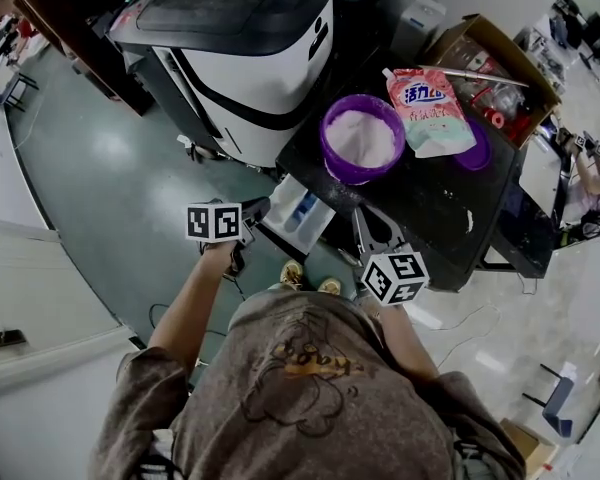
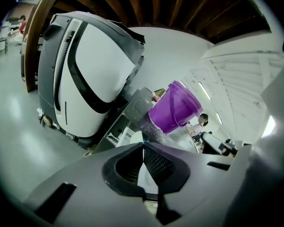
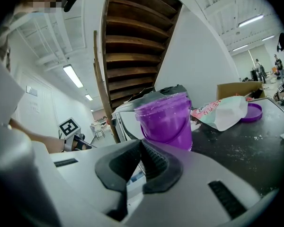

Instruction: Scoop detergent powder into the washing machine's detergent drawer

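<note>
On the bench (image 1: 430, 208), to the far right of the drawer, the purple tub (image 1: 360, 140) is standing upright and open, with white powder (image 1: 361, 133) lying high inside it. The right gripper (image 3: 142, 143) is hovering over the near edge of the bench and is pointing straight at the tub, which is sitting directly ahead of its jaws, near but apart. These jaws are pressing together at the tips and are carrying nothing.

The left gripper (image 2: 143, 145) is hanging to the left, off the bench, in front of the machine (image 1: 240, 58). Its jaws are also clenched on nothing.

The drawer (image 1: 298, 213) is sticking out of the machine's front, open, with its long axis running from the machine toward the person. It is lying between the two grippers, just beside the left one. So the right gripper is standing nearer to the tub, and the left one nearer to the drawer.

No scoop is showing in any view. It may be hiding inside the tub, but I cannot tell.

In my judgement the scooping is not yet beginning. The coming move is asking the right jaws to open and go forward and down into the tub, then to travel left and near, toward the drawer. The bag (image 1: 428, 108) is lying at the far right of the tub, out of this path.
</note>
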